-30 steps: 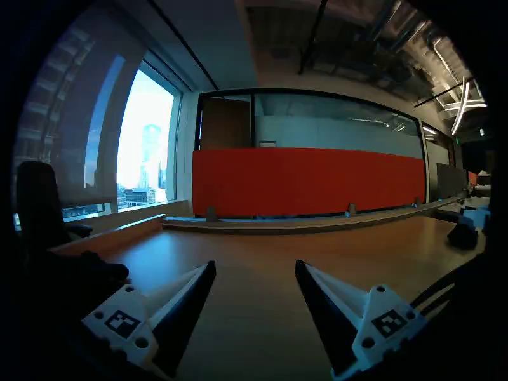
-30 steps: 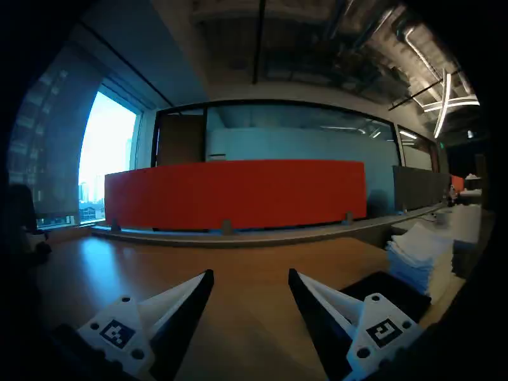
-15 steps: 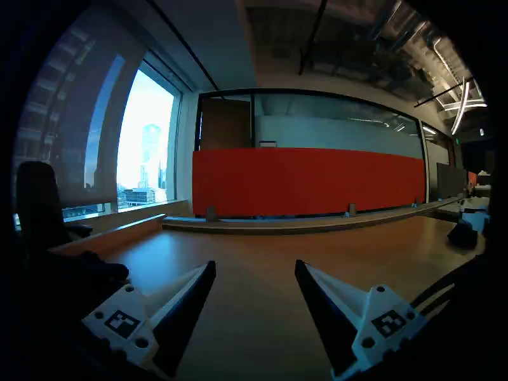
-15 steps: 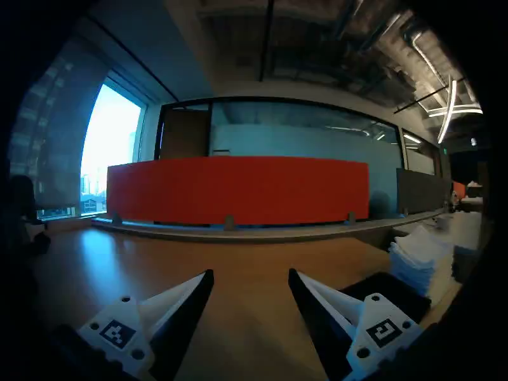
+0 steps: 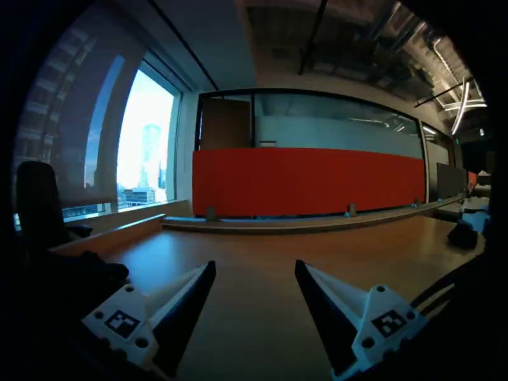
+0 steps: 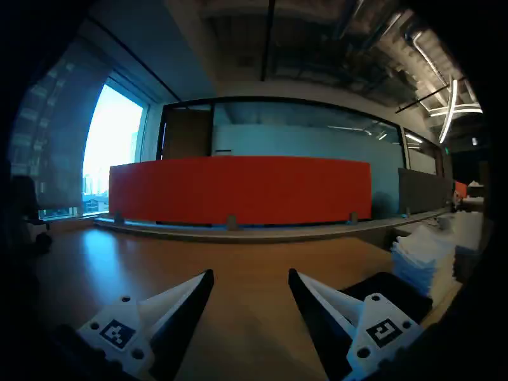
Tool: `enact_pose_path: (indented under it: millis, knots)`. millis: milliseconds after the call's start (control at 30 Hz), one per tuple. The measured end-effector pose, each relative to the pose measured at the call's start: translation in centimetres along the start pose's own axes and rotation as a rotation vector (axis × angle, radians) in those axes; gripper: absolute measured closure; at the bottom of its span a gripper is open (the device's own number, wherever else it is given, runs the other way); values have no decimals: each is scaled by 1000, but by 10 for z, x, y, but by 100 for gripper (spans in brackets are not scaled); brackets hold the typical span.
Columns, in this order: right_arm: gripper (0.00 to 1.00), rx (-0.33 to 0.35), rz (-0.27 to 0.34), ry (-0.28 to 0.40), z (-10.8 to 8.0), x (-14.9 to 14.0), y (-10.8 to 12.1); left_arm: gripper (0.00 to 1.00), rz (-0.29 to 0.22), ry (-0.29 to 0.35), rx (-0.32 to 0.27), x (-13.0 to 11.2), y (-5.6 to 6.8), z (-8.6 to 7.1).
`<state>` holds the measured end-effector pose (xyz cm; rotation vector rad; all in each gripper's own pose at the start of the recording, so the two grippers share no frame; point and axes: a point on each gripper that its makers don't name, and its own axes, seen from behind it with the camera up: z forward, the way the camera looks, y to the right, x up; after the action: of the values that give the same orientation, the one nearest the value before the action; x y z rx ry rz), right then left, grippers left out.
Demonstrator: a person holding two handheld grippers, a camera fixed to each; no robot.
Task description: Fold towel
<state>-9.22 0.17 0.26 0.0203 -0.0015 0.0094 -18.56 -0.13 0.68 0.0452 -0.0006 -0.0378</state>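
Over wooden table: left gripper, right gripper fingers spread, empty; towel stack nearby.

White cloth stack at the right edge of the table gets cut off by the picture's rim. Black thing just beside it is half hidden behind a finger of the right gripper. Left gripper view: dark blob at the table's right edge, too dim to name.
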Motion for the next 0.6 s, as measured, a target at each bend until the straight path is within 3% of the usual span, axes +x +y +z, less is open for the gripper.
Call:
enact_pose_path:
  millis: [600]
  knots:
    - [9, -7, 1, -1, 0, -1, 1, 8, 0, 0, 0, 0, 0, 0]
